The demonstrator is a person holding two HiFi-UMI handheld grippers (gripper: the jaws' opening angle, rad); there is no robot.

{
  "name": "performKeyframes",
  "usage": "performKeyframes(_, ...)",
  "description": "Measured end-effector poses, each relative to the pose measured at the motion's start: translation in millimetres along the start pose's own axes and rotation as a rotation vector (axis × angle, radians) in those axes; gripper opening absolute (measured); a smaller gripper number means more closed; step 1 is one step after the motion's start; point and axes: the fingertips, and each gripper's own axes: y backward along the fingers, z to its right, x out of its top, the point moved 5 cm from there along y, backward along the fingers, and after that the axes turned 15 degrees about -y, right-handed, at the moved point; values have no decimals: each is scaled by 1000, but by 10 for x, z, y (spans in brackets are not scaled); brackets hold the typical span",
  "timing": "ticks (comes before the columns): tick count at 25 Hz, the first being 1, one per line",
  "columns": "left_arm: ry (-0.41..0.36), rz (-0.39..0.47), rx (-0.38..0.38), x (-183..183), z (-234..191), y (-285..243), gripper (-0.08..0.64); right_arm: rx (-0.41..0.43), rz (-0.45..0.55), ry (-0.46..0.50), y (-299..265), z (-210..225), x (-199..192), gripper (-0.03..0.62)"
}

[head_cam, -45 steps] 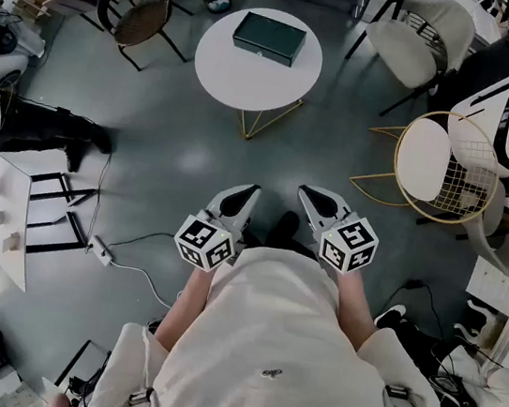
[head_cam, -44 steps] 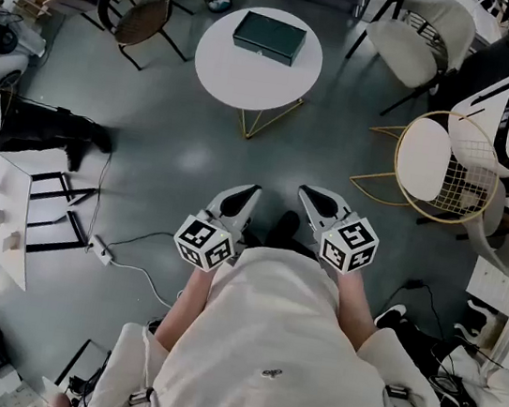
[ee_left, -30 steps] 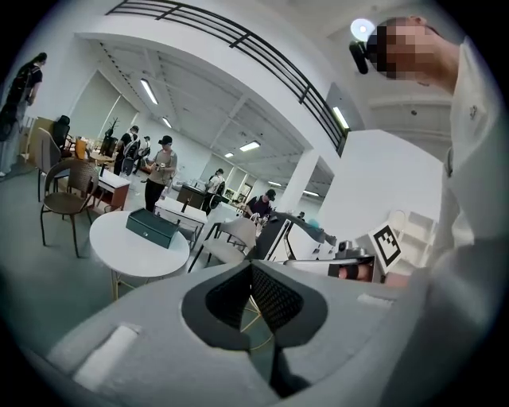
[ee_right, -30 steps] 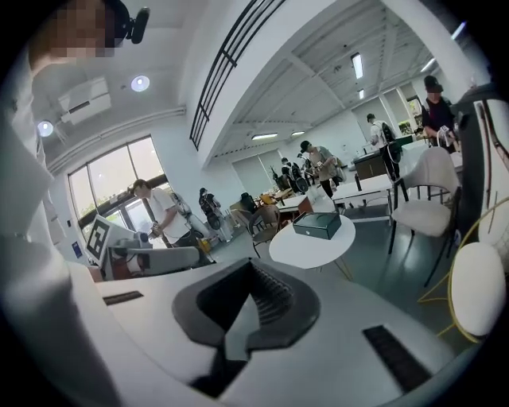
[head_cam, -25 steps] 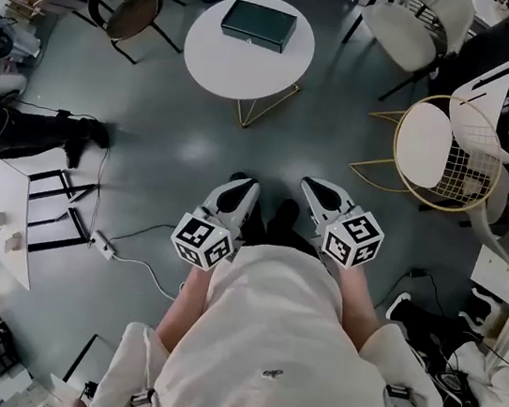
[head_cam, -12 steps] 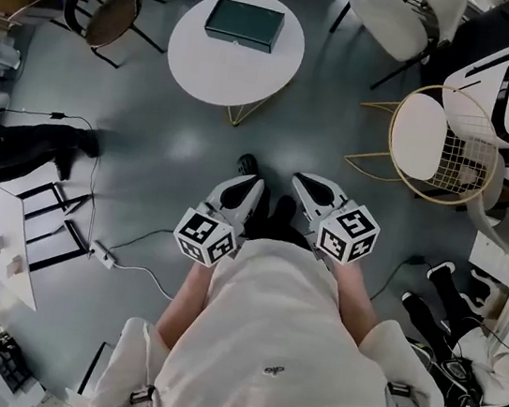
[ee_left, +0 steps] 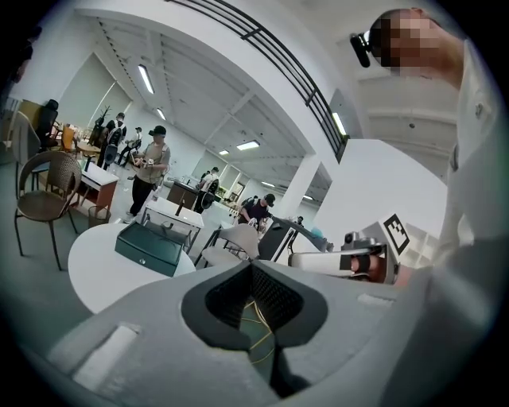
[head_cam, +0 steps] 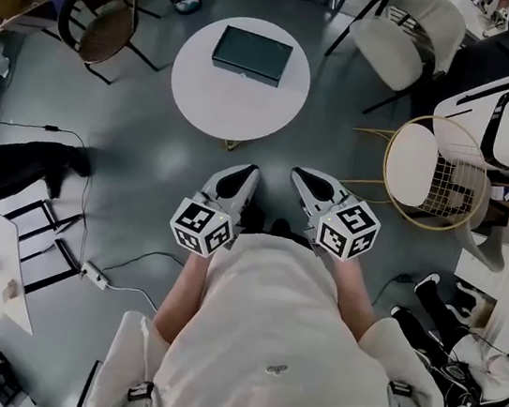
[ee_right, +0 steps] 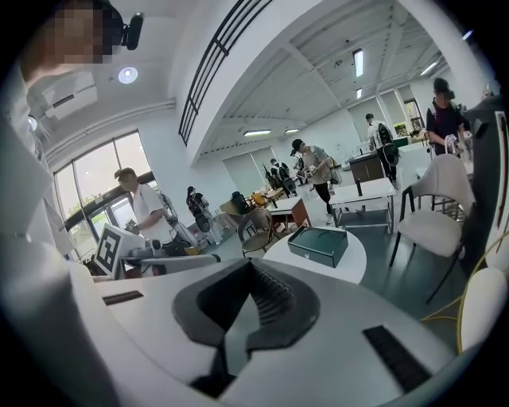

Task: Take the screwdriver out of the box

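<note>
The dark green rectangular box (head_cam: 252,54) looks matt. The round white worktop (head_cam: 204,96) under it is smooth, faintly sheened. The grey floor (head_cam: 147,158) is glossy. At 3 o'clock, the gold wire chair (head_cam: 459,181) is shiny metal. The left claw (head_cam: 245,170) and right claw (head_cam: 300,172) are matt grey plastic with ribbed black pads (ee_right: 270,296).

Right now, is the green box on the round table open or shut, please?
Shut: the box has its lid down flush in every view.

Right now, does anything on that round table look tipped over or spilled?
No, nothing stands out. The dark green box lies flat and closed on the round white table, a little toward its far side. Nothing is spilled around it, and no other thing lies on the tabletop.
</note>
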Motion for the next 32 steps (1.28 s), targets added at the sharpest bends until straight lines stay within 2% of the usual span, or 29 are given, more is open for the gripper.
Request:
performKeyframes(9, -7, -50, -20, 27, -676, -33, 12, -20, -8, -22, -595, -82, 222, 6)
performKeyframes(17, 22, -61, 21, 36, -925, -283, 11, 6, -58, -47, -832, 184, 373, 6)
performKeyframes(22, 46, -75, 131, 71, -1119, -475, 12, 85, -120, -44, -1140, 397, 577, 6)
performKeyframes(25, 63, -50, 186, 250, -1211, -640, 12, 126, -158, -23, -1353, 568, 857, 6)
performKeyframes(28, 56, -60, 238, 364, -1340, -792, 11, 171, -183, -4, -1586, 691, 1140, 6)
performKeyframes(32, 84, -56, 316, 471, -1523, -1078, 12, 222, -218, 35, -1804, 923, 1508, 6)
